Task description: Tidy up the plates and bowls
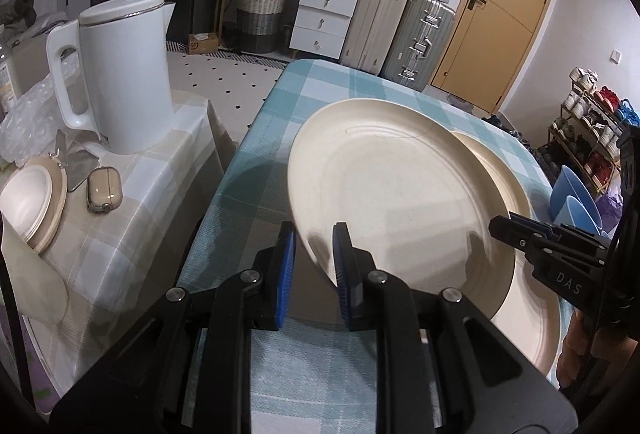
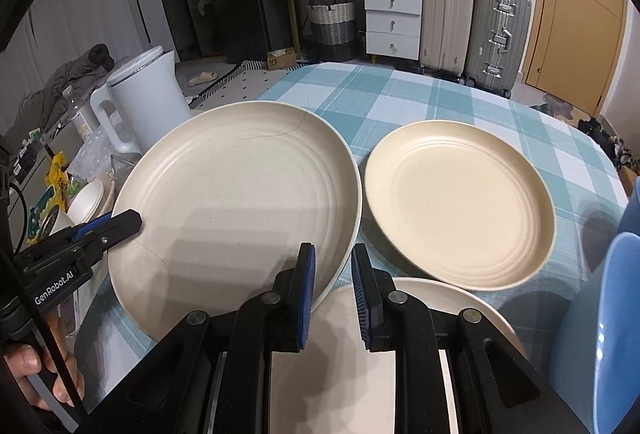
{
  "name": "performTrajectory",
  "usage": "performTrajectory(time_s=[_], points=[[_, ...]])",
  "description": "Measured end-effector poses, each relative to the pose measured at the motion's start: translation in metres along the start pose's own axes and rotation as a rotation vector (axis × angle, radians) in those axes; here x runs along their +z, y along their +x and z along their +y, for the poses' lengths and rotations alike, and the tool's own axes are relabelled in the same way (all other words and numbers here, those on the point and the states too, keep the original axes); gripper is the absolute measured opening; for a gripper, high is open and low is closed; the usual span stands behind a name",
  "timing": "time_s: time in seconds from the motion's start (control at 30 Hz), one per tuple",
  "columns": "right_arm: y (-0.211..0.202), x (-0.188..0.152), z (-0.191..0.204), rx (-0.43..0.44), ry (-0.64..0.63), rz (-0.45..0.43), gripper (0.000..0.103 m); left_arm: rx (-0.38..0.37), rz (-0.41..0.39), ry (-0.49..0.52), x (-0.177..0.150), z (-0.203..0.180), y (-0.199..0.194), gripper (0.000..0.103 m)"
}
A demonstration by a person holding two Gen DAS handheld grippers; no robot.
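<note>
Fingers [image 1: 294,266] of left gripper [image 1: 314,274] and right gripper [image 2: 332,298] clamp big plate [image 2: 240,194]. I hold it tilted above counter [image 2: 400,90], small plate [image 2: 460,202] beside.

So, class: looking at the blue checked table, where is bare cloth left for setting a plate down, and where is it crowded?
Free: the far stretch of the blue checked table, beyond the lifted plate and the smaller plate. Crowded: the near edge, with a third plate, blue bowls on the right, and both grippers on the lifted plate.
</note>
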State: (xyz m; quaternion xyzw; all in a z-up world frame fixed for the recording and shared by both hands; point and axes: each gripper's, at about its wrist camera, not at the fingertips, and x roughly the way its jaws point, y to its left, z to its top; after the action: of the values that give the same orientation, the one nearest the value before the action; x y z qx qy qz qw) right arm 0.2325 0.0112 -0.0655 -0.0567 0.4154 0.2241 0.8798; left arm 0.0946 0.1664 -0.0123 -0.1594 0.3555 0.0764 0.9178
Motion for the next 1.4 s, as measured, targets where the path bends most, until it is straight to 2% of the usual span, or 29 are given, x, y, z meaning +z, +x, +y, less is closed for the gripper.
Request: performTrajectory(time_s=[0.67, 1.4], points=[[-0.062, -0.032, -0.028, -0.06, 0.09, -0.055, 0.019, -0.066, -0.009, 0.099, -0.01, -0.059, -0.03, 0.016], [-0.099, -0.071, -0.051, -0.121, 0.174, -0.071, 0.019, -0.116, 0.029, 0.192, -0.028, -0.103, -0.035, 0.016]])
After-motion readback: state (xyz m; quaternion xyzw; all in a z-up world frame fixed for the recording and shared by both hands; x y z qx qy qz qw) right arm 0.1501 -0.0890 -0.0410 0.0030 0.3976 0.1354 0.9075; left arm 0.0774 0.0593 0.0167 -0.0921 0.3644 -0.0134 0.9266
